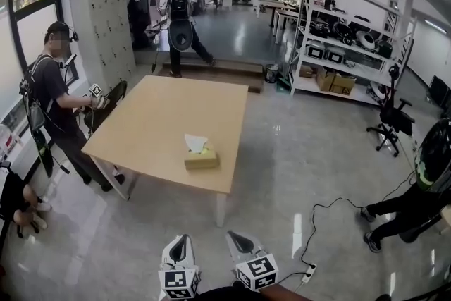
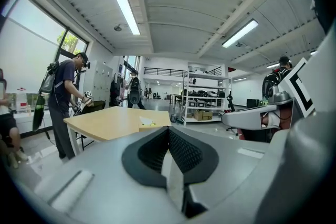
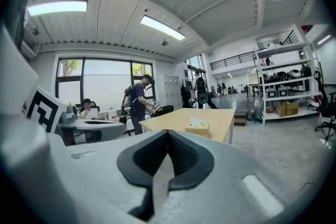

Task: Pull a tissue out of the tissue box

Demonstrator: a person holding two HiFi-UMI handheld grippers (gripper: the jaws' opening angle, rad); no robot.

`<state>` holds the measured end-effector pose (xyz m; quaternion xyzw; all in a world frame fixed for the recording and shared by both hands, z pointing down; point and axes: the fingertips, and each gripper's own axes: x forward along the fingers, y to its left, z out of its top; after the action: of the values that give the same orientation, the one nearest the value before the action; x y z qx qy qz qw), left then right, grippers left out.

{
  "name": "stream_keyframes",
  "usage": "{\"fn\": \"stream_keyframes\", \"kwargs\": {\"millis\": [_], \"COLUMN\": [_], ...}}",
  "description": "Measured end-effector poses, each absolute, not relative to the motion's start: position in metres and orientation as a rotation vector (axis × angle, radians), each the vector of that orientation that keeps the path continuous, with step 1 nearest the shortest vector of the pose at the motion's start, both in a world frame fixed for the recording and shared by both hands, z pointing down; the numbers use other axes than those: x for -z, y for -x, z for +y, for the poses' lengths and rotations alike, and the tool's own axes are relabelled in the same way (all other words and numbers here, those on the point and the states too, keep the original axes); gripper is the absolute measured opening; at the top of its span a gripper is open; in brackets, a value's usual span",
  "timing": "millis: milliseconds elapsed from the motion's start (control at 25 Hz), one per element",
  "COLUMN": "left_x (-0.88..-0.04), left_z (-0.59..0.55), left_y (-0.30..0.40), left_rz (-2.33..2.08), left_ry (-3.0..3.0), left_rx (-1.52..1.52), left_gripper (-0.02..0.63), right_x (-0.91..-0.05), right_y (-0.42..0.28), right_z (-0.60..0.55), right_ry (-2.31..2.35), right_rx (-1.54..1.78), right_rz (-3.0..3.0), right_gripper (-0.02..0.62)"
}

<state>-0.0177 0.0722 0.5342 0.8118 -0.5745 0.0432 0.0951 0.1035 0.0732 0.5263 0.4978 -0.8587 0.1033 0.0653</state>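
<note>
Closest to the lens, the left gripper [image 1: 180,237] and right gripper [image 1: 231,234] are held side by side, each with its fingers pressed together and nothing between them, as both gripper views confirm [image 2: 168,129] [image 3: 167,132]. The box [image 1: 201,158] sits well ahead of both sets of fingertips, roughly on the line between them, near the closest edge of the table [image 1: 155,116], with a tissue [image 1: 195,143] standing up from its slot. The pull has not begun, and the risks lie in the approach. Fingers that arrive shut would only nudge the tissue down or knock the light box back, so they must part first. A pinch taken too low could catch the cardboard or a wad of sheets. With nothing pinning the box, a single upward tug would probably lift or drag it along, or tear the sheet; the spare gripper could steady it. A cable [image 1: 331,218] trails across the floor to the right of the fingers and could snag a foot on the walk in. By count: two grippers, one box, one tissue showing, one table. At least four people are in view: one [image 1: 53,99] standing at the table's left side, beyond the left fingers, one [image 1: 178,17] walking far behind the table, one [image 1: 17,204] low at the left edge, and one [image 1: 405,211] at the right edge.
</note>
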Motion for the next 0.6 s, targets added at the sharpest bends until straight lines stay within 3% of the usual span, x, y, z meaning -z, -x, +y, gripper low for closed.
{"fn": "stream_keyframes", "kwargs": {"millis": [600], "left_x": [-0.542], "left_z": [0.090], "left_y": [-0.023], "left_rz": [-1.814], "left_ry": [-2.299], "left_rx": [-0.172], "left_gripper": [0.018], "right_x": [-0.539], "right_y": [-0.140], "right_z": [0.083], "right_ry": [-1.372], "right_rx": [-0.372], "right_rz": [-2.680], "right_gripper": [-0.008]}}
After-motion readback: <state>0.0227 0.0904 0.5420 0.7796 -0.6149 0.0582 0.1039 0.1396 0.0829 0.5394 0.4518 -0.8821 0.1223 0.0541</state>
